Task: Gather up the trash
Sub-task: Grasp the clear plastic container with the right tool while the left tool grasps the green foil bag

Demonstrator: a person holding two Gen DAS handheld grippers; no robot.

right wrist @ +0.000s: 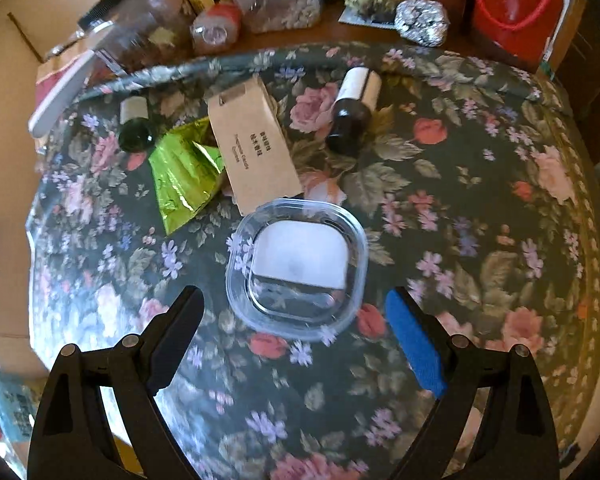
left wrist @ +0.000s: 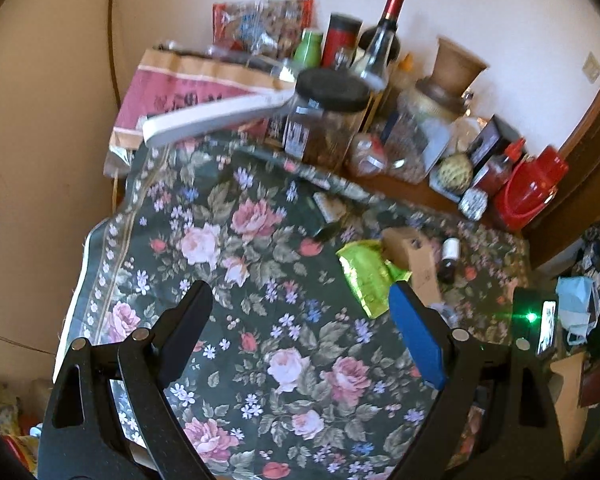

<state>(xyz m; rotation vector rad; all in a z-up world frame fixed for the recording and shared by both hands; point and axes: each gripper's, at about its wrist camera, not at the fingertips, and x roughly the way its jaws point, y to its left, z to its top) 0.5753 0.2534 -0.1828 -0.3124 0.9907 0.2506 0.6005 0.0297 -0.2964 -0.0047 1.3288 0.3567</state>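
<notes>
On the floral tablecloth (right wrist: 440, 216) lie a clear plastic container (right wrist: 298, 266) with a white sheet inside, a brown cardboard box (right wrist: 252, 142), a green foil wrapper (right wrist: 184, 172), a small brown bottle (right wrist: 354, 110) and a small green bottle (right wrist: 136, 128). My right gripper (right wrist: 296, 308) is open and empty, just above the near edge of the container. My left gripper (left wrist: 300, 300) is open and empty above the cloth (left wrist: 240, 280), left of the green wrapper (left wrist: 366, 270), the box (left wrist: 410, 258) and the brown bottle (left wrist: 448, 260).
Along the table's far side stand jars, a wine bottle (left wrist: 384, 36), a paper bag (left wrist: 188, 88), a foil ball (right wrist: 422, 20) and a red jug (right wrist: 514, 4). A white flat object (left wrist: 216, 118) juts over the cloth's far left. A wall lies behind.
</notes>
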